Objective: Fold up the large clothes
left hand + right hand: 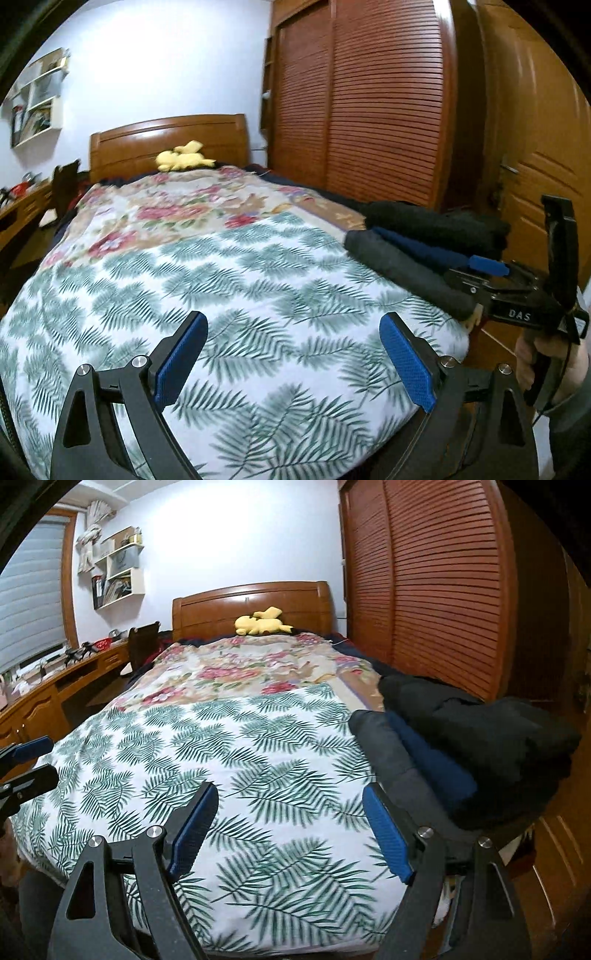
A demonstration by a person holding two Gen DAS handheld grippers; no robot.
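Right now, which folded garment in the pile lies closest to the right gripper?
The grey garment, at the pile's left edge beside the navy one; the black one is farther right.

bed [92, 738] carries fern-print sheet [240, 757], folded dark clothes [461, 746], yellow plush [260, 624].

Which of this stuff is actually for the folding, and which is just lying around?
For the job:
- dark clothes pile
- leaf-print sheet
- left gripper, right gripper, both open

Lying about:
- yellow plush toy
- wall shelves
- desk

Left hand-held gripper [293, 354] gapes over the fern-print sheet [236, 295]; folded dark clothes [424, 247] lie at the bed's right edge
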